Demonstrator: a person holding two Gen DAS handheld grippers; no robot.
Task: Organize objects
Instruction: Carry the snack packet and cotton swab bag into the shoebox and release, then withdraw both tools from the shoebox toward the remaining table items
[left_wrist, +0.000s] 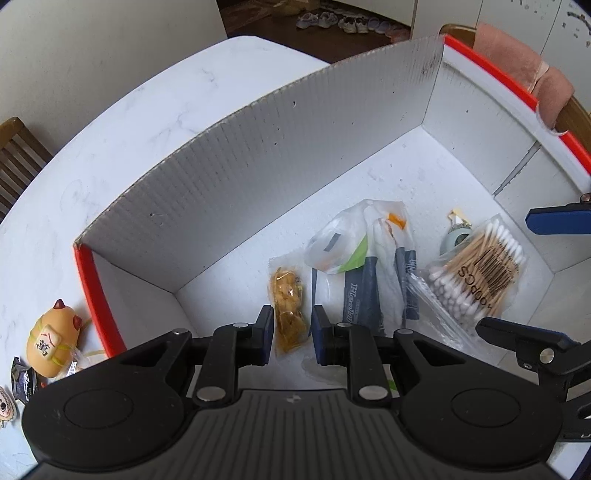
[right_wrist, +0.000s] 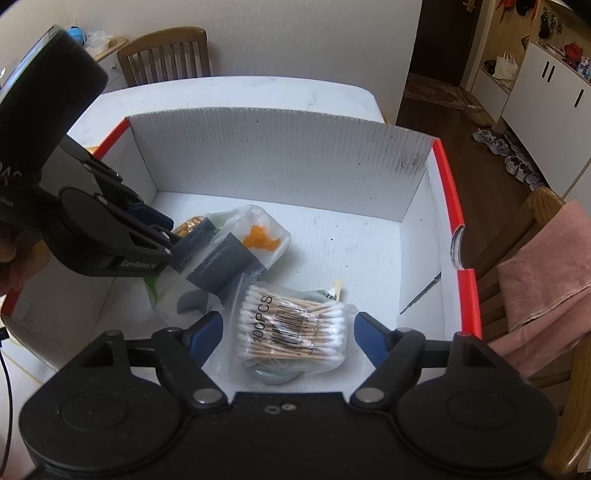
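Hovering both grippers over the box (right_wrist: 458, 206), we keep left gripper (left_wrist: 292, 328) part-open astride amber packet (left_wrist: 288, 314), right gripper (right_wrist: 288, 332) wide around swab pack (right_wrist: 291, 328), nothing held.

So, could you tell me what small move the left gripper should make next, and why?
Probably withdraw upward: the left gripper is open just above the yellow snack packet, which already lies on the floor of the box.

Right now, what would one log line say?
left claw: open over yellow snack packet | right claw: open around cotton swab pack | both inside box
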